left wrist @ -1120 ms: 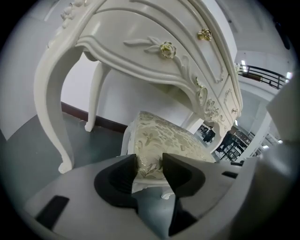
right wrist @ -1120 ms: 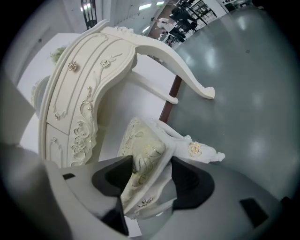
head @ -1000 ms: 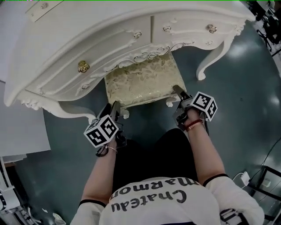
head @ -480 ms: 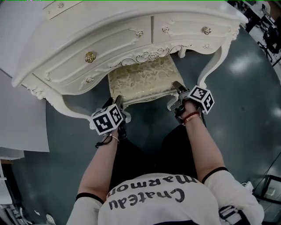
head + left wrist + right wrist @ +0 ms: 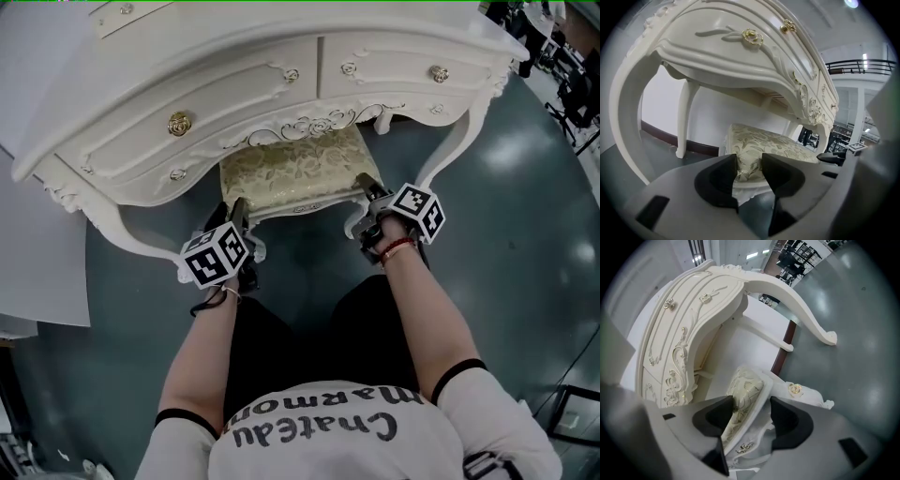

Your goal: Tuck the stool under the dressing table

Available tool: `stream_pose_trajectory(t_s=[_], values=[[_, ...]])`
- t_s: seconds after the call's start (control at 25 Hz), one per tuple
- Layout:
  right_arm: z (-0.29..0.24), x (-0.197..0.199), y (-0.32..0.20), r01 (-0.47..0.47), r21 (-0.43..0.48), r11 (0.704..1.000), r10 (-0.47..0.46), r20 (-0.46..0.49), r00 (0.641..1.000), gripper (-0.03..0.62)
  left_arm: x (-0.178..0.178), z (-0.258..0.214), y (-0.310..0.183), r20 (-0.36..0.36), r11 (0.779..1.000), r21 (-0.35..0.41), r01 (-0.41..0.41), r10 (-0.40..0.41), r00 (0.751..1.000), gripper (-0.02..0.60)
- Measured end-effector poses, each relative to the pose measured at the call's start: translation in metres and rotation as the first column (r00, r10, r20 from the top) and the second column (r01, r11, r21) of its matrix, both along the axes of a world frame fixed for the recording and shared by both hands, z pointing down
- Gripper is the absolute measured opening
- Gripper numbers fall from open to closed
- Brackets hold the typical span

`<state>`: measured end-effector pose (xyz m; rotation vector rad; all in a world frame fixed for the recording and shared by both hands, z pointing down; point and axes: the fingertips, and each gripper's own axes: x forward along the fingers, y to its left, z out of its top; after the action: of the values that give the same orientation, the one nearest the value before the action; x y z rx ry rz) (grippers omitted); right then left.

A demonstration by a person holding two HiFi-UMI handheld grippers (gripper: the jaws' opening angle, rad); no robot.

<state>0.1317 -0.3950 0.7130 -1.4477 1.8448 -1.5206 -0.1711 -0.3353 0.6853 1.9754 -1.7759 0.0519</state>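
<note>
Pinching stool (image 5: pixel 291 169) seat: left claw (image 5: pixel 749 160), right claw (image 5: pixel 752 403); glossy dark-grey floor (image 5: pixel 525 225) beneath white dressing table (image 5: pixel 234 84).

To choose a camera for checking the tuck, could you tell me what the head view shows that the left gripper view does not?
Head view only: the person's arms and the dressing table top. Left gripper view only: the table's underside, and the left gripper closed on a corner of the stool. Both: the stool partly under the table, and gold drawer knobs.
</note>
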Motion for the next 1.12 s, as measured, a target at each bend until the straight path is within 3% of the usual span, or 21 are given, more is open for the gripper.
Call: stream_pose_trajectory(t_s=[0.2, 0.48, 0.64, 0.84, 1.12], values=[[-0.002, 0.001, -0.017, -0.027, 0.023, 0.999, 0.028, -0.009, 1.0, 0.272, 0.002, -0.001, -0.014, 0.004, 0.999, -0.006, -0.034, 0.034, 0.999, 0.181], [-0.002, -0.002, -0.028, -0.063, 0.051, 0.997, 0.063, -0.006, 0.998, 0.272, 0.002, -0.002, -0.025, 0.12, 0.999, 0.034, -0.022, 0.018, 0.993, 0.182], [-0.001, -0.002, -0.037, -0.068, 0.048, 0.997, 0.069, -0.013, 0.998, 0.272, 0.001, -0.002, -0.034, 0.102, 0.999, 0.032, -0.034, 0.031, 0.994, 0.183], [-0.002, -0.006, -0.048, -0.069, 0.058, 0.996, 0.07, -0.008, 0.998, 0.272, -0.003, -0.004, -0.045, 0.108, 0.996, 0.082, -0.042, 0.033, 0.994, 0.183], [-0.002, -0.005, -0.06, -0.099, 0.095, 0.991, 0.1, -0.004, 0.995, 0.27, -0.002, -0.004, -0.056, 0.123, 0.998, 0.034, -0.045, 0.041, 0.992, 0.183]])
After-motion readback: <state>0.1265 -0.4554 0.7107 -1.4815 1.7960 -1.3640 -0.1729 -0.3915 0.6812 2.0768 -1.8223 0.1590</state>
